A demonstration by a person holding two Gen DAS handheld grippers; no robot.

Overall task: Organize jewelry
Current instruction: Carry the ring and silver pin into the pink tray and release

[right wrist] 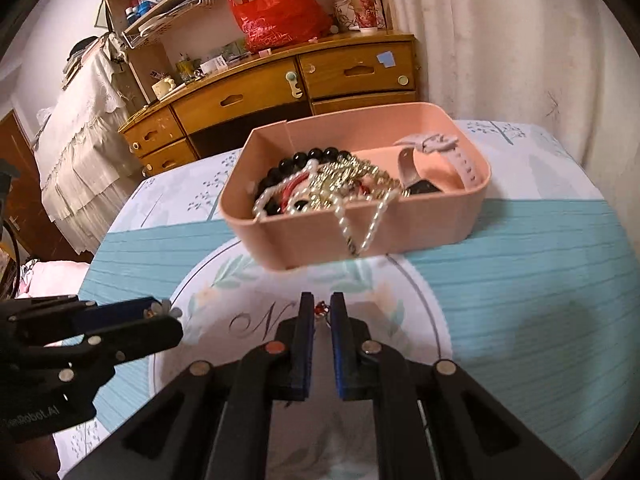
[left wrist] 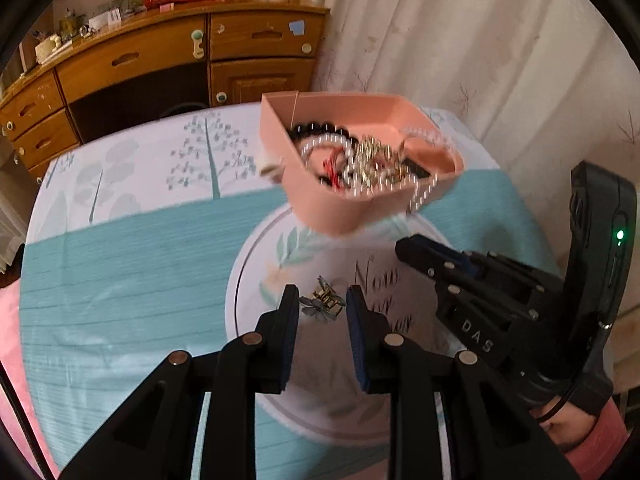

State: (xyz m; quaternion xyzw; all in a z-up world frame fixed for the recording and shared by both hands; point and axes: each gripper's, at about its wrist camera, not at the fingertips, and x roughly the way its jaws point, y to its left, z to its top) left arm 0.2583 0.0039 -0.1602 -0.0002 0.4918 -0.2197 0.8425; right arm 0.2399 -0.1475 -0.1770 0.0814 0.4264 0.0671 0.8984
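A pink box full of tangled jewelry stands at the far edge of a round white mat. It holds black beads, a pearl strand hanging over the front wall, gold chains and a pink-strapped watch. My left gripper is shut on a gold and silver flower hair clip above the mat; its tips show in the right wrist view. My right gripper is shut on a small red-beaded piece; it shows in the left wrist view.
The mat lies on a table with a teal and white leaf-print cloth. A wooden dresser with a red bag stands behind. A pale curtain hangs at the right.
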